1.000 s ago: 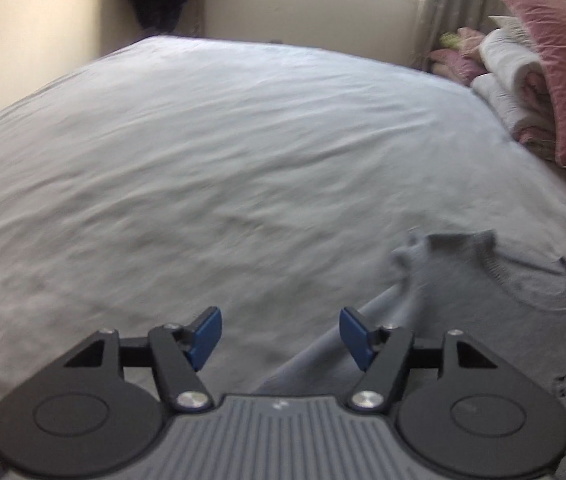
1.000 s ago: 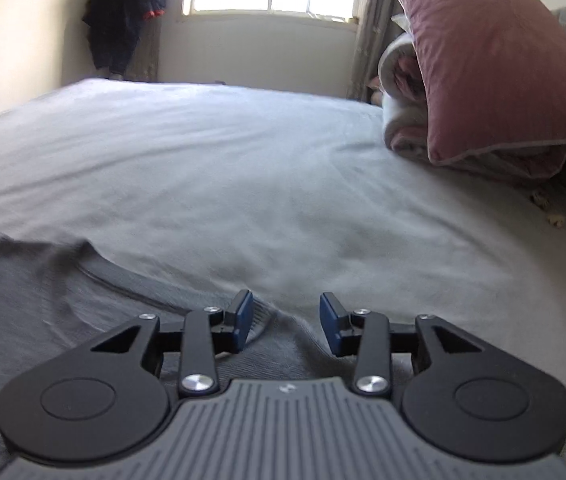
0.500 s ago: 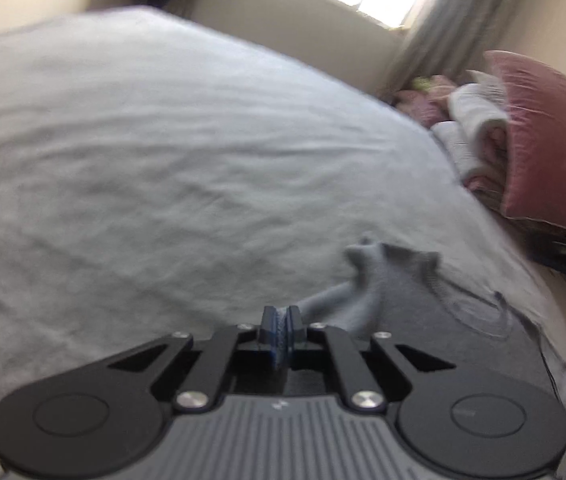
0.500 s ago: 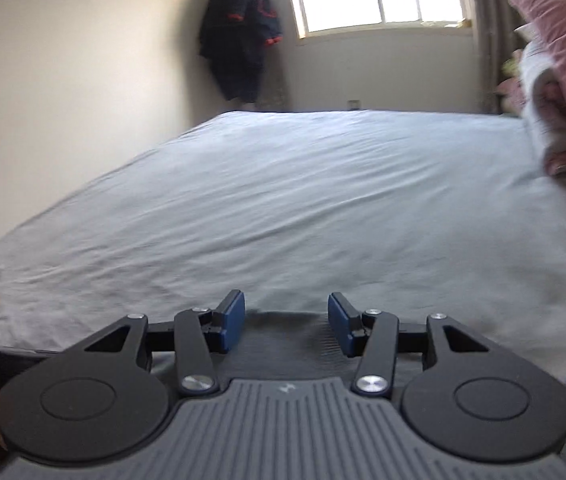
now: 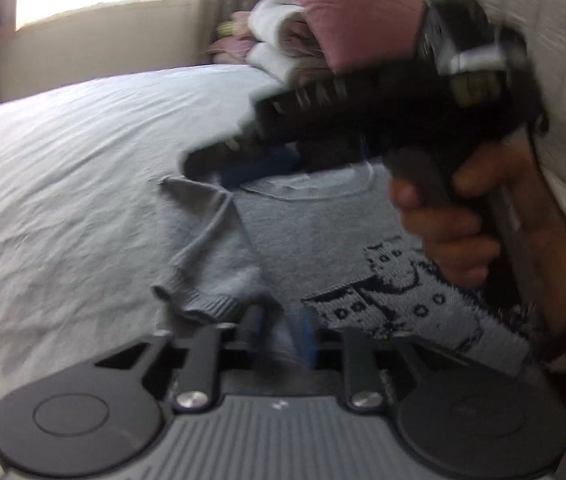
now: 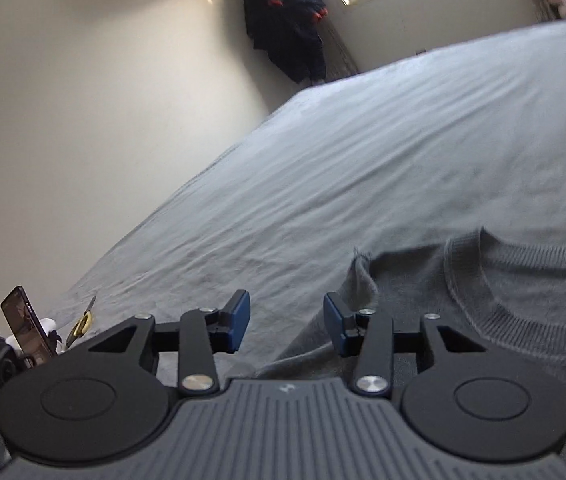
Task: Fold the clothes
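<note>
Currently grey sweater (image 5: 315,248) lies face-up on bed (image 5: 63,184), left sleeve (image 5: 211,256) folded inward. Left fingers (image 5: 283,330) narrowly apart around sleeve fabric; right fingers (image 6: 287,322) open, empty, near collar (image 6: 495,280). Right side, body folds remain.

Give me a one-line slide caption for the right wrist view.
Right gripper, jaws open, poised at the grey sweater's shoulder on the bed.
</note>
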A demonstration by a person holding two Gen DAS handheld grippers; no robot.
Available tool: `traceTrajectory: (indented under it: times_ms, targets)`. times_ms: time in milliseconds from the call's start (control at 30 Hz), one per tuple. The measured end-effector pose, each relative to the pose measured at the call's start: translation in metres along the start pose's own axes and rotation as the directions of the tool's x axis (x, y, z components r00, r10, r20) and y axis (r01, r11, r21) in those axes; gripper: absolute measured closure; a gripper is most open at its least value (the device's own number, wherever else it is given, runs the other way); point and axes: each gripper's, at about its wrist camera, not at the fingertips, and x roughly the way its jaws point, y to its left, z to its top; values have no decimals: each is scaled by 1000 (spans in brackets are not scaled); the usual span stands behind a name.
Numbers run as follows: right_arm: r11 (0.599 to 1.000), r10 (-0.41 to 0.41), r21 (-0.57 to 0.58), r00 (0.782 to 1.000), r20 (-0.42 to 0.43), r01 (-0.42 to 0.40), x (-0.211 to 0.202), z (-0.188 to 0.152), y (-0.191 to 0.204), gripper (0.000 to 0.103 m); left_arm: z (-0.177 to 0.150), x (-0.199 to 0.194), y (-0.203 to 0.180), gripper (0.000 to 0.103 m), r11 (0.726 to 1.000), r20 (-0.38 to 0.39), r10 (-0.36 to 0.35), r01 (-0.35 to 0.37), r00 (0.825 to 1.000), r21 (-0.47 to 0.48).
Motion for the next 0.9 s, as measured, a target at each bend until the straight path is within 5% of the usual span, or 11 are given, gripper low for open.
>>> traceTrajectory:
  times_ms: [133, 233, 300, 367, 433, 633, 900]
  targets:
    - [999, -23, 35, 1000, -19, 23, -1, -1, -11, 59, 3, -6, 26, 54, 983, -15, 49, -50, 999, -179]
    - [999, -18, 45, 1000, -2, 18, -8, 1, -13, 59, 2, -1, 53, 54, 930, -2, 59, -56, 998, -364]
    - [999, -15, 52, 1000, 6, 15, -9, 2, -16, 59, 3, 7, 61, 61, 904, 16, 62, -49, 998, -424]
    - [998, -30, 59, 999, 15, 29, -10, 2, -20, 59, 4, 16, 63, 84, 888, 19, 60, -45, 998, -458]
    - [996, -47, 73, 999, 23, 45, -11, 2, -26, 59, 3, 17, 62, 95, 885, 24, 88, -67, 996, -460]
    - [990, -96, 105, 994, 45, 91, -12, 1, -39, 59, 13, 5, 67, 101, 897, 37, 187, -156, 982, -413]
    - [988, -134, 77, 990, 32, 131, -6, -4, -37, 59, 36, -13, 103, 101, 873, 27, 396, -367, 918, -322]
